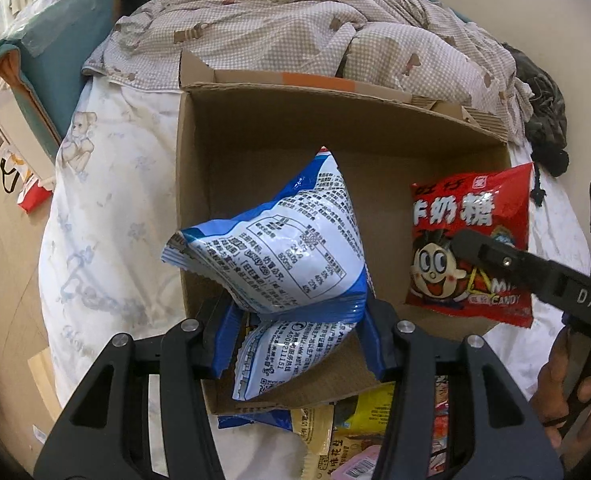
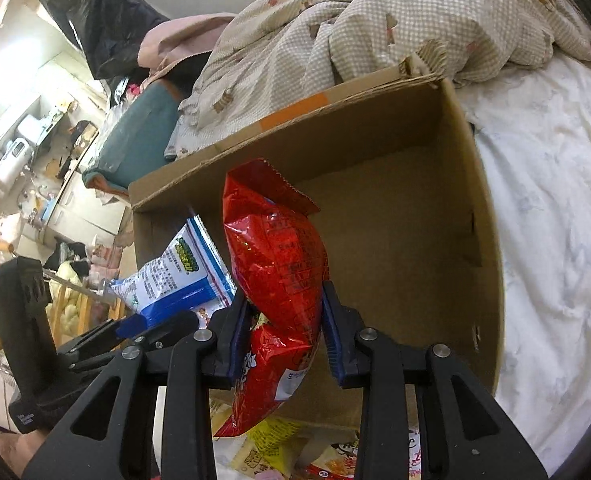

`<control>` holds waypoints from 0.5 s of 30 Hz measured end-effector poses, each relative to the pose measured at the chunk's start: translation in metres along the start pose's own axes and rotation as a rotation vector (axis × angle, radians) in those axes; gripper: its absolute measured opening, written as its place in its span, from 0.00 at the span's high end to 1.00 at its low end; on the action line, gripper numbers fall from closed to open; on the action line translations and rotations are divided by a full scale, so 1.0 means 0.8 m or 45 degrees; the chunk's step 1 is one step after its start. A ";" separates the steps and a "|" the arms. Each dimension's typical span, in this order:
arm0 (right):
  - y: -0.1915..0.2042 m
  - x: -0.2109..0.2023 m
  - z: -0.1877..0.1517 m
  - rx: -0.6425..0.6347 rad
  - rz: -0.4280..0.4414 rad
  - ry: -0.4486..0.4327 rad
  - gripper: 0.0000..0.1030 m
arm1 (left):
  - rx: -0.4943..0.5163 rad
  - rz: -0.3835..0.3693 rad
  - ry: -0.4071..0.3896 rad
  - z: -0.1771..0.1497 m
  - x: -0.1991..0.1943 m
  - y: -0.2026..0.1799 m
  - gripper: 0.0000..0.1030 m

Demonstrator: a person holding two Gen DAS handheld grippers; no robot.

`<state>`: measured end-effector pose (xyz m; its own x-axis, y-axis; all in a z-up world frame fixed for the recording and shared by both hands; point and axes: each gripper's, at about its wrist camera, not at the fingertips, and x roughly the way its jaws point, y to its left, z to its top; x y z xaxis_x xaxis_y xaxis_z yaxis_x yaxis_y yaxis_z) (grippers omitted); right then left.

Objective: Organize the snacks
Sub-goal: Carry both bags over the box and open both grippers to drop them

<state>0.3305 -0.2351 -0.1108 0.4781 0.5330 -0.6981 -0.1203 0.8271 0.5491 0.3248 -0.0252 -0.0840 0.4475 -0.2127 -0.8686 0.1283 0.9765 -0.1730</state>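
Left gripper (image 1: 291,340) is clamped on a blue bag (image 1: 279,240), pinching its lower part so most of the bag stands above the jaws, over the near-left corner of the box (image 1: 335,120). Right gripper (image 2: 281,340) is clamped on a red bag (image 2: 279,264), pinched mid-body, held over the box's near edge. Box sits on the bed (image 2: 555,220), inside looks empty. More snacks (image 1: 347,432) lie on the sheet just in front of the box, not yet packed.

Risks, as I judge them:
- both bags close together over the same corner; a release at once could stack them or push one against the wall
- slick, puffy film could slip out of the pads early and land on the sheet
- red bag hangs across the near rim, could catch it on lowering
- box on soft bedding, a nudge may tip or shift it
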 end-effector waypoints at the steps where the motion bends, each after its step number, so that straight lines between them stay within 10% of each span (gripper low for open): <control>1: 0.000 0.001 -0.001 0.003 -0.001 0.006 0.65 | -0.001 -0.003 0.000 0.000 0.000 -0.001 0.53; 15: -0.013 0.015 -0.002 0.055 -0.034 0.051 0.63 | -0.009 -0.007 0.005 -0.003 -0.001 0.002 0.51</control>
<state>0.3359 -0.2373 -0.1255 0.4455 0.5185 -0.7298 -0.0700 0.8329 0.5490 0.3225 -0.0233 -0.0847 0.4433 -0.2178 -0.8695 0.1247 0.9756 -0.1808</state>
